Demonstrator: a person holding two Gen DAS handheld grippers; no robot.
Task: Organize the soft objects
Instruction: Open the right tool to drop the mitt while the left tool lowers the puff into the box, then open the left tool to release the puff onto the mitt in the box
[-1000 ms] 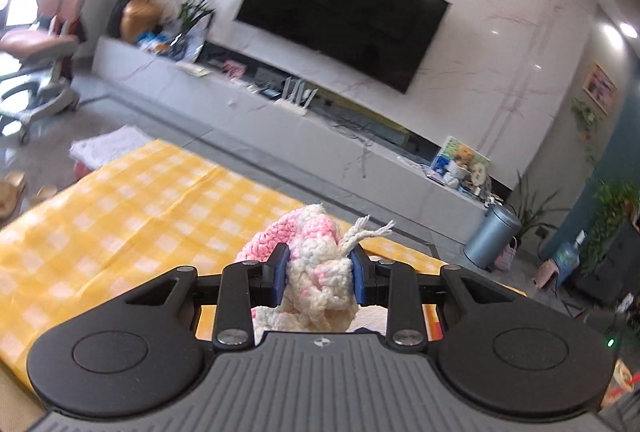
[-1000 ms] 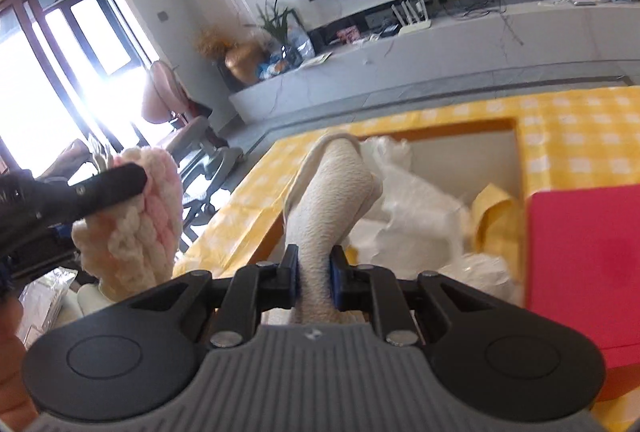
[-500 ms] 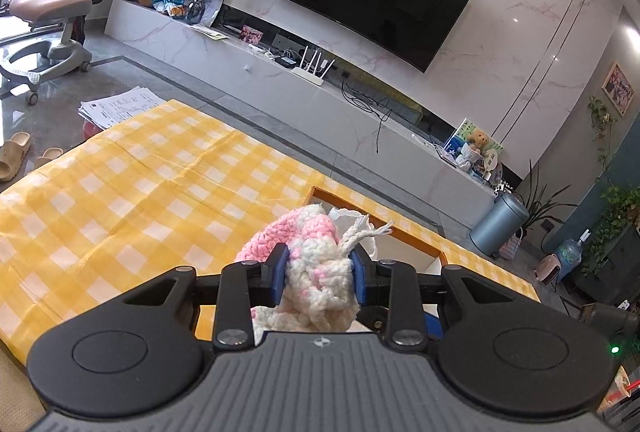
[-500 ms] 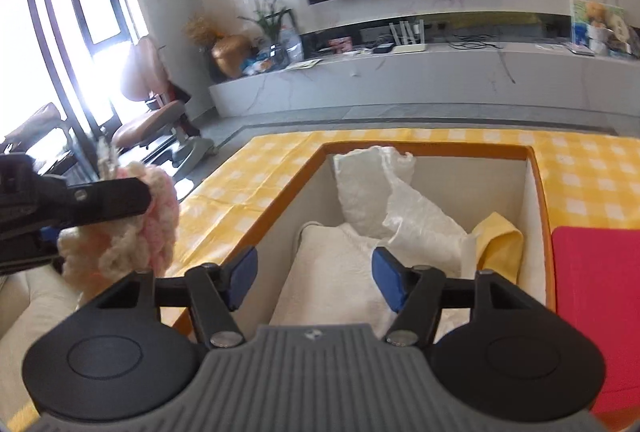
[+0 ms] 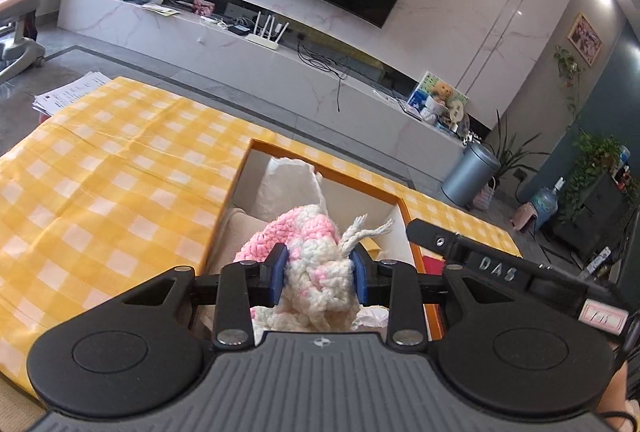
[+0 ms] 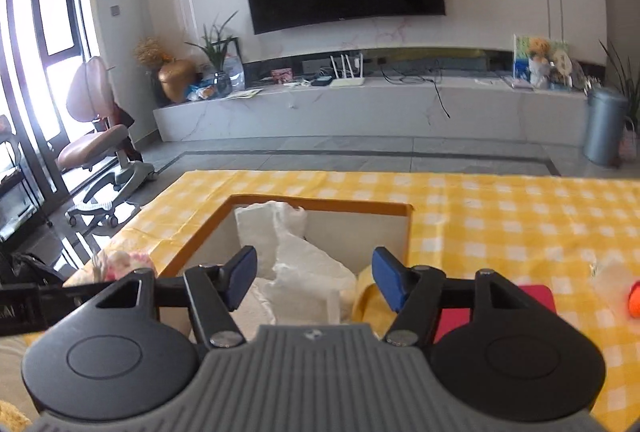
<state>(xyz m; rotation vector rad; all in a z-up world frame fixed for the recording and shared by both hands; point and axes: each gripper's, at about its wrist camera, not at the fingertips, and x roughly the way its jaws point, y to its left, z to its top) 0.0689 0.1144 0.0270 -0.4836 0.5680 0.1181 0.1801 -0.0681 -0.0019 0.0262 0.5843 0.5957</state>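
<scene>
**Knit clamped over box**

Left gripper [image 5: 319,274]: jaws clamped on one chunky knit [image 5: 316,260], pink and cream, ropey and soft. Lumpy bundle, no clear long axis; pink end bulging away from the camera, one frayed cream tassel sticking up to the right. Held over the near end of the box [image 5: 404,209].

Right gripper [image 6: 315,278]: jaws wide apart, nothing between them, poised above the same box [image 6: 320,203].

One box, rectangular, orange rim, pale walls, sitting on a table under a yellow-and-white checked cloth [image 6: 500,216]. Inside: crumpled white plastic bag [image 6: 304,264], beige towelling, one yellow cloth fold [image 6: 366,296]. One flat red pad [image 6: 536,296] just right of the box.
</scene>
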